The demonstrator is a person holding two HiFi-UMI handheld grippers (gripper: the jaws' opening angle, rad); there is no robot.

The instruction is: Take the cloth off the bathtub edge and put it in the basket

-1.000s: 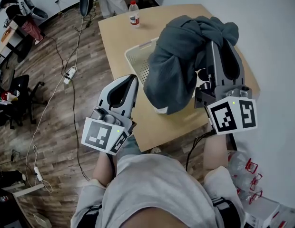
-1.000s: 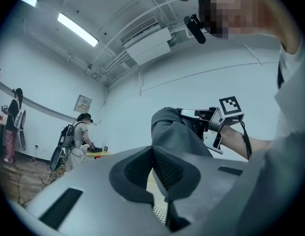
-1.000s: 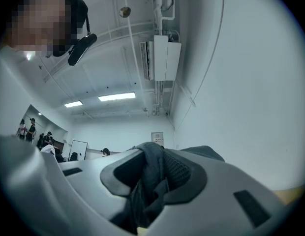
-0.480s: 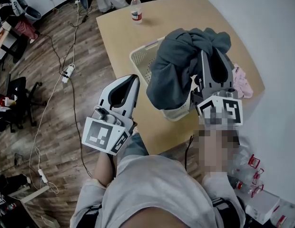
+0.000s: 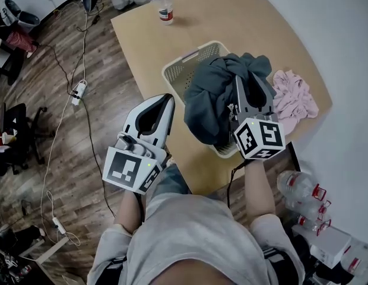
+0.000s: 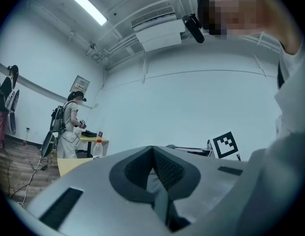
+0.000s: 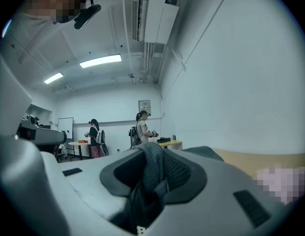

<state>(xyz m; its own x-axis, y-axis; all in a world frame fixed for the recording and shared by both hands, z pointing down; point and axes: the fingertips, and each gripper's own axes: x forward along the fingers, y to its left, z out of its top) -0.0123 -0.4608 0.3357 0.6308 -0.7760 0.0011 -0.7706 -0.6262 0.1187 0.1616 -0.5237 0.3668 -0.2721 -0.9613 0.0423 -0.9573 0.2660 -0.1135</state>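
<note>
Table surroundings.
Water bottle (image 5: pixel 165 6) stands near the far edge of the wooden table (image 5: pixel 231 16); pink cloth (image 5: pixel 295 100) lies crumpled at its right edge; power strip (image 5: pixel 78 91) lies on the plank floor (image 5: pixel 65 141).

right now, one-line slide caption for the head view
Right hand-held gripper holds a dark grey cloth over a white perforated plastic basket; left hand-held gripper shut, empty.

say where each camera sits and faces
Head view: on the person's head, steeply down at table, basket, left gripper, right gripper, forearms, torso.
Left gripper view: on the left gripper, along its shut jaws across the room; shirt at right.
Right gripper view: on the right gripper, along jaws clamping the grey cloth.
Shared: water bottle, head and left gripper views.
</note>
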